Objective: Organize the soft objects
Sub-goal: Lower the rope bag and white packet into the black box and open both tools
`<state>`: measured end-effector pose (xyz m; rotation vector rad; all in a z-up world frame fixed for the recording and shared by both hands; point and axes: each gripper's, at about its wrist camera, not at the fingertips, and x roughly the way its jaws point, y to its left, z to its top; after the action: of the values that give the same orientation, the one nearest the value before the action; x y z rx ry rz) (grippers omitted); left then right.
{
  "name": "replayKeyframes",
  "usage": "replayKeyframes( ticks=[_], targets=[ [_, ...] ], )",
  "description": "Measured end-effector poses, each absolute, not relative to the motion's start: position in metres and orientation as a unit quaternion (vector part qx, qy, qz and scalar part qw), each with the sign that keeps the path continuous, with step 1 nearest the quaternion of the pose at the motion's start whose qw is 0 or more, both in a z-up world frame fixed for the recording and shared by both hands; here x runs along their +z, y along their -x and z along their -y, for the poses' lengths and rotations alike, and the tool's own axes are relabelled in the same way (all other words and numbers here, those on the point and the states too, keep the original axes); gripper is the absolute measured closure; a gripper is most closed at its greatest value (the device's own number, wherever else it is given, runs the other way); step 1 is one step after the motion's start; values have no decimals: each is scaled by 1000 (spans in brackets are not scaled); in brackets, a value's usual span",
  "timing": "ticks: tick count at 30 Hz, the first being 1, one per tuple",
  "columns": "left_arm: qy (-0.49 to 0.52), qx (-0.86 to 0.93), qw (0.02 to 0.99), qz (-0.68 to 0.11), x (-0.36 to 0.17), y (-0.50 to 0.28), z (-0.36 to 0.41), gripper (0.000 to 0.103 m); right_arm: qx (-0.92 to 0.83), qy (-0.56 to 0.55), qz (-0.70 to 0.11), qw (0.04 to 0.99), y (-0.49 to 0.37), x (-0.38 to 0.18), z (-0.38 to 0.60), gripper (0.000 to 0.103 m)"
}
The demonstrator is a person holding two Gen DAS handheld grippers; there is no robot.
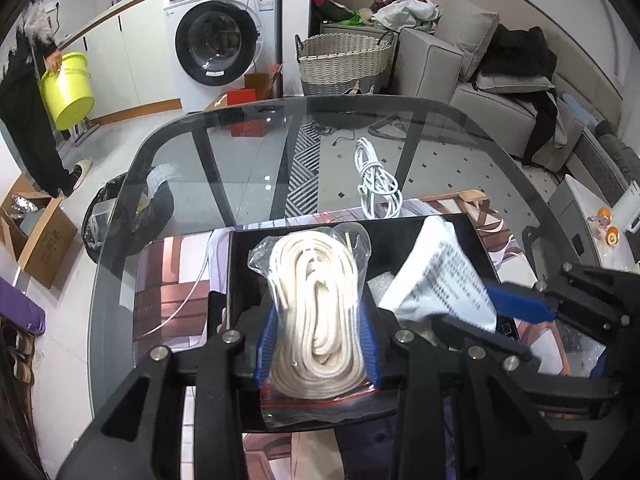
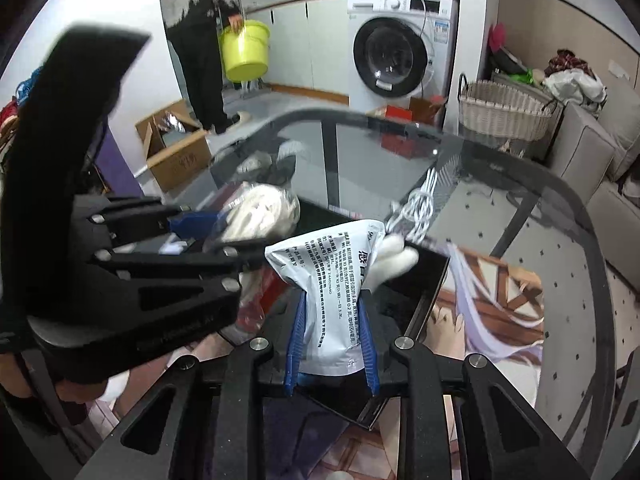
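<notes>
My left gripper [image 1: 318, 340] is shut on a clear zip bag of coiled cream rope [image 1: 316, 304], held over a black tray [image 1: 472, 236]. In the right wrist view the rope bag [image 2: 260, 212] and left gripper [image 2: 200, 232] show at left. My right gripper [image 2: 332, 344] is shut on a white printed pouch [image 2: 336, 280], held over the black tray [image 2: 432, 280]. In the left wrist view the pouch [image 1: 444, 276] and right gripper [image 1: 516, 304] show at right. A white coiled cable [image 1: 376, 180] lies on the glass table beyond the tray.
The glass table [image 1: 224, 152] carries a printed mat [image 1: 168, 280] under the tray. Beyond it stand a wicker basket [image 1: 344, 60], a washing machine [image 1: 224, 40], a grey sofa [image 1: 500, 92] with clothes, a cardboard box [image 1: 36, 236], and a person with a yellow bucket [image 1: 68, 88].
</notes>
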<state>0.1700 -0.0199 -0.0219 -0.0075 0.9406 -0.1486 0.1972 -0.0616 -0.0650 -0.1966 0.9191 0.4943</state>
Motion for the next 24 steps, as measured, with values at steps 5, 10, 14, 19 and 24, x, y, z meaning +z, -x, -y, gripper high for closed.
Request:
replayKeyframes(
  ticks=[5,10,14,19,24],
  targets=[
    [1,-72,876,-478,-33,-174,19,55,235,99,-463,849,-201,-79,60,75],
    [1,-77,868,-490,-39,-175,22,51,230,87,-474,845,-208,-83,64,58],
    [6,-81,869,-488,-37,-173,20,51,231,85,-477,844,-207,-81,63,54],
    [21,-81,878,-471,-27,-167,13,45,230,64,-476,846,-207,-74,70,40],
    [23,-80,891,-446,-11,-153,8,29,235,41,-460,855,-196,-60,77,28]
  ],
)
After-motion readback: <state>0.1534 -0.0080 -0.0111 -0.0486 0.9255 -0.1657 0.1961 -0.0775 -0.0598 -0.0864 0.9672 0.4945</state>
